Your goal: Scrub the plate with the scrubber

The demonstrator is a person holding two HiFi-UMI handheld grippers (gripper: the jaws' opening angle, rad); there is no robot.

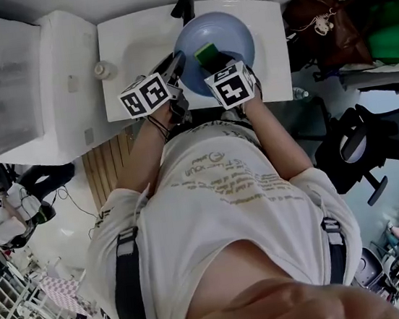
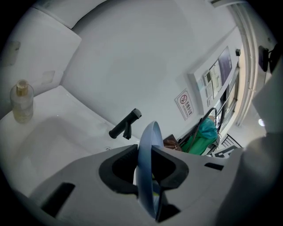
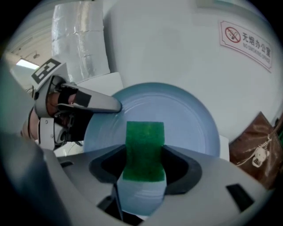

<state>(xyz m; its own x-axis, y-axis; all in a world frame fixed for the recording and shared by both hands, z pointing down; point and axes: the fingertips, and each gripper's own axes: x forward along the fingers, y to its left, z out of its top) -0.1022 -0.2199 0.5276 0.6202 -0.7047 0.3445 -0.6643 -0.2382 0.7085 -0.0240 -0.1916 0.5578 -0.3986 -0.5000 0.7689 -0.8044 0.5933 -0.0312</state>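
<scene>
Plate point(image 1: 230, 31), pale blue and round, is held up on a tilt over the white washbasin point(image 1: 130, 44), just in front of the black faucet point(image 1: 184, 4), its hollow face turned toward the person. Left claw point(image 2: 148, 176) is drawn narrow and clamped on the plate's left rim; in the left gripper view the plate runs edge-on between the two jaws, both pads pressing on it. Right claw point(image 3: 143, 170) is closed on the green scrubber point(image 3: 144, 148), a rectangular sponge pinched in at its waist by the pads, its free end reaching past the jaws over the middle of the plate. Whether the scrubber's face actually presses on the plate or sits just off it cannot be told. In the head view the two marker cubes sit side by side at the plate's near edge, the left one by the rim, the right one over the well with the scrubber just ahead of it. Small clear bottle point(image 2: 21, 101) stands upright on the washbasin's left ledge, well apart from the plate. Brown bag point(image 1: 320, 26) lies to the right of the washbasin, a green bag point(image 1: 387, 35) beyond it. No-smoking sign point(image 3: 245, 42) hangs on the white wall behind.
</scene>
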